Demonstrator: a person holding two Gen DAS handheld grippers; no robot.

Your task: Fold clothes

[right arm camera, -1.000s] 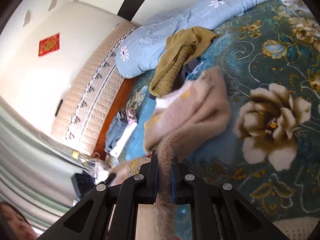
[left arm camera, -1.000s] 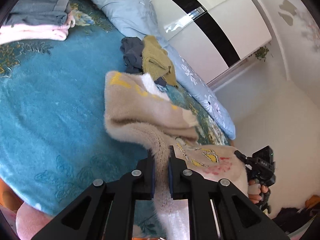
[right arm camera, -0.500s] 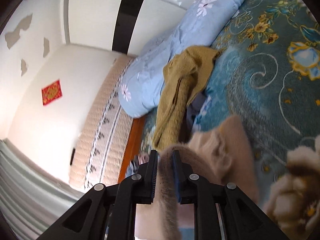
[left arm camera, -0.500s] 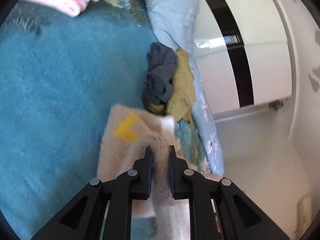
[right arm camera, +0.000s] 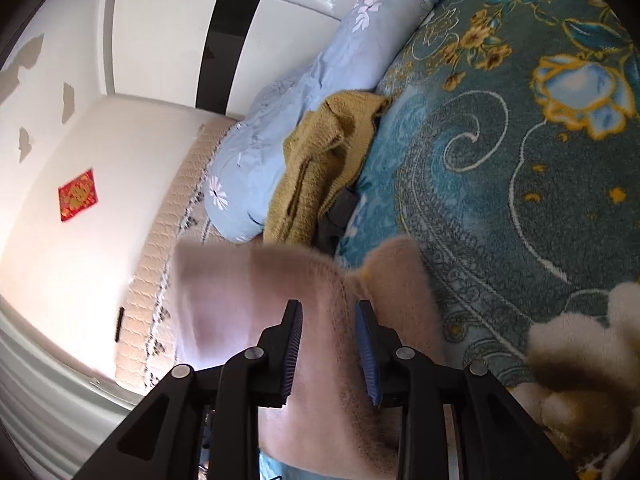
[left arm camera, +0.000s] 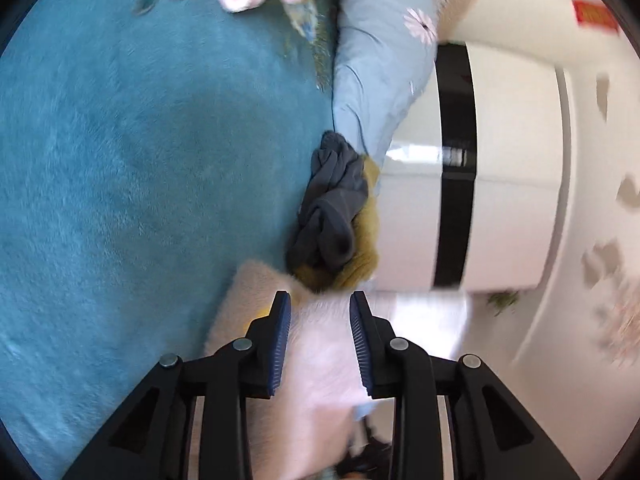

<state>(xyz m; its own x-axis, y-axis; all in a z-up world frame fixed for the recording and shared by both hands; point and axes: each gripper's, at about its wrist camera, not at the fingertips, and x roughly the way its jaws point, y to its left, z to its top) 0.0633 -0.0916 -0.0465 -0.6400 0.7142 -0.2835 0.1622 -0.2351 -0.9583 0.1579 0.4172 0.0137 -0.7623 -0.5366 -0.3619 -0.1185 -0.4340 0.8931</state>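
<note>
Letting go cleanly matters: left gripper [left arm camera: 319,314] and right gripper [right arm camera: 327,322], jaws just parted, should back off the sweater [right arm camera: 316,292] without dragging its fold.

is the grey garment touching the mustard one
Touching. The left wrist view shows the grey garment bunched right on top of the mustard one, no bedcover showing between them.

left gripper [left arm camera: 318,308]: black angular linkage arms, silver pivot screws lower frame, ribbed blue pads [left arm camera: 282,340] on inner faces. right gripper [right arm camera: 329,318]: identical build.
</note>
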